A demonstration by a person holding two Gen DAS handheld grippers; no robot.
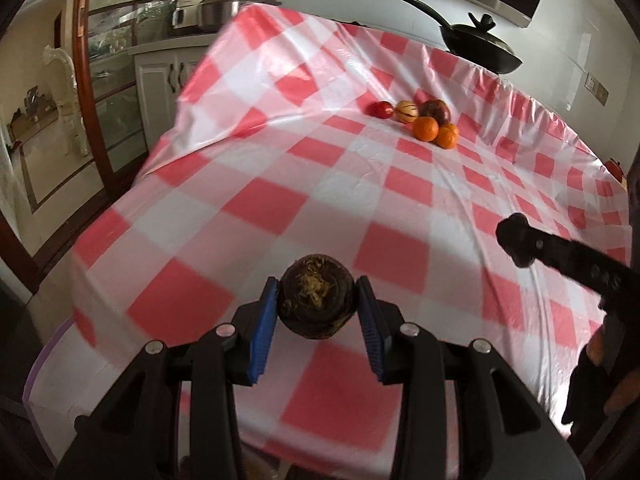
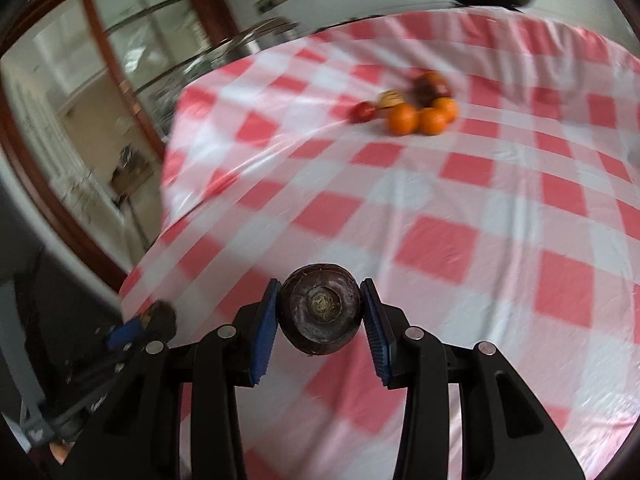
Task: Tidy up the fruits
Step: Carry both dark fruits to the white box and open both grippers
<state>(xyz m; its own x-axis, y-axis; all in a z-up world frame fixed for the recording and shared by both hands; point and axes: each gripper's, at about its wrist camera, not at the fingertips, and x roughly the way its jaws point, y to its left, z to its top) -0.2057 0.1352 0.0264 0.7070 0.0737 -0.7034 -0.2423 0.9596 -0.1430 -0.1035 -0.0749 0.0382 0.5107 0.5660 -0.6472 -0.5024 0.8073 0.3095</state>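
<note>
While both grippers hang over the checked cloth, each is clamped on a dark round fruit — the left gripper pinches a rough one with a fibrous tuft, the right gripper a smooth one with a ringed end. Far across the cloth lies a fruit pile — oranges, a red fruit, a striped one, a dark one — touching or nearly so. Behind it sits a lidded pan.
</note>
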